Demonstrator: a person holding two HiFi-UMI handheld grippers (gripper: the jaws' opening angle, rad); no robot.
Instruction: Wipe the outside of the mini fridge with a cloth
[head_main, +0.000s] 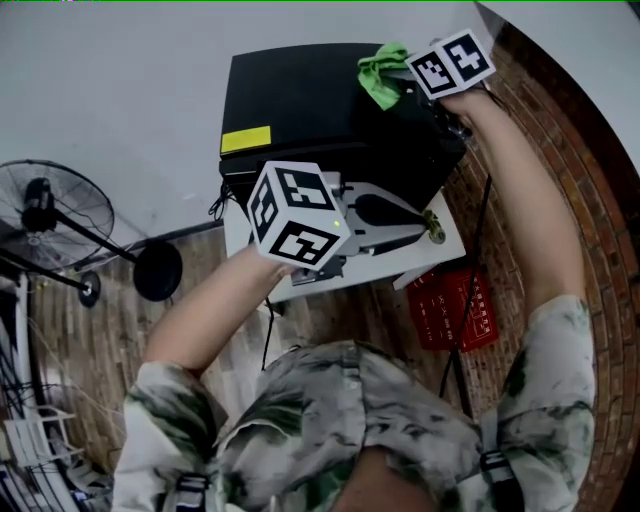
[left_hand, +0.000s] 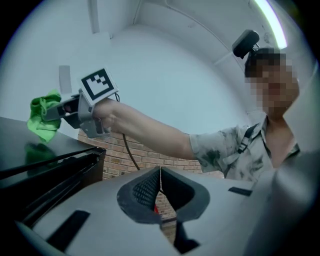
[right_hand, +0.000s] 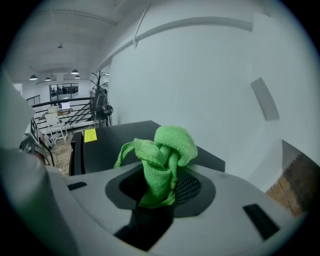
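Observation:
The black mini fridge (head_main: 320, 110) stands on a white stand (head_main: 445, 248) against the wall, with a yellow label (head_main: 246, 139) on its top. My right gripper (head_main: 402, 74) is shut on a bunched green cloth (head_main: 383, 76) and holds it over the fridge's far right top corner. In the right gripper view the cloth (right_hand: 162, 160) sticks up out of the shut jaws above the fridge top (right_hand: 120, 140). My left gripper (head_main: 430, 228) is shut and empty, held in front of the fridge and pointing right. The left gripper view shows its jaws closed (left_hand: 160, 192) and the cloth (left_hand: 44, 116) further off.
A red crate (head_main: 452, 308) sits on the brick floor below the stand at right. A standing fan (head_main: 50, 215) with a round base (head_main: 157, 271) is at left. A black cable (head_main: 478, 240) hangs by the fridge's right side. The white wall is right behind the fridge.

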